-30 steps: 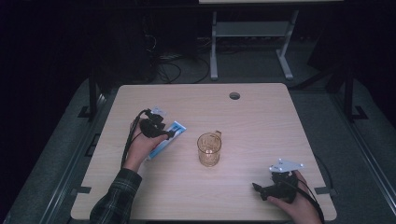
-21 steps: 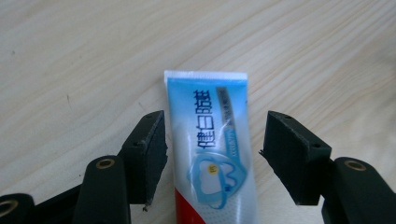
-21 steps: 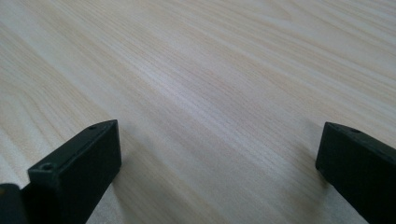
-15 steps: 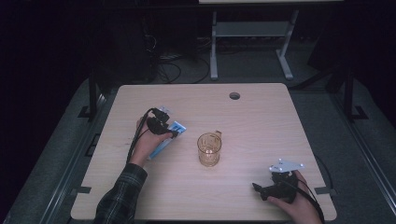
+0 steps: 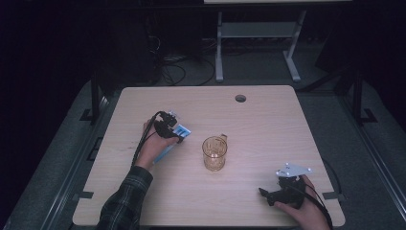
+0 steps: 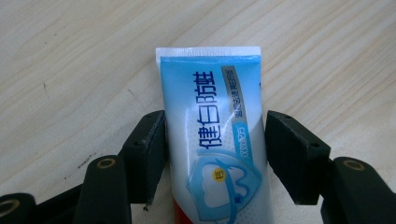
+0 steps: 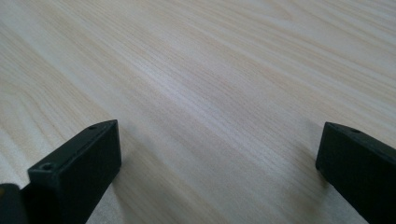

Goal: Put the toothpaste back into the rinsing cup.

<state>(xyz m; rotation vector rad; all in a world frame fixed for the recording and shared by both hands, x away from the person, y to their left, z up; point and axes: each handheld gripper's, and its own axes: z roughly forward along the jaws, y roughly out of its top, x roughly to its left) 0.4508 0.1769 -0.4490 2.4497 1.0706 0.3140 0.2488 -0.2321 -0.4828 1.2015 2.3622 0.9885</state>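
Toothpaste tube [image 6: 215, 135] lies between the left gripper's [image 6: 215, 144] fingers [image 6: 152, 149], touching both.

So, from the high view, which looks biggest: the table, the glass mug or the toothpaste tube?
1. table
2. and 3. glass mug and toothpaste tube: too close to rank, since the hand hides part of the tube.

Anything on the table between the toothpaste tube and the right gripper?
Yes: in the high view the amber glass mug stands between the toothpaste tube and the right gripper. Otherwise that stretch of table is bare wood.
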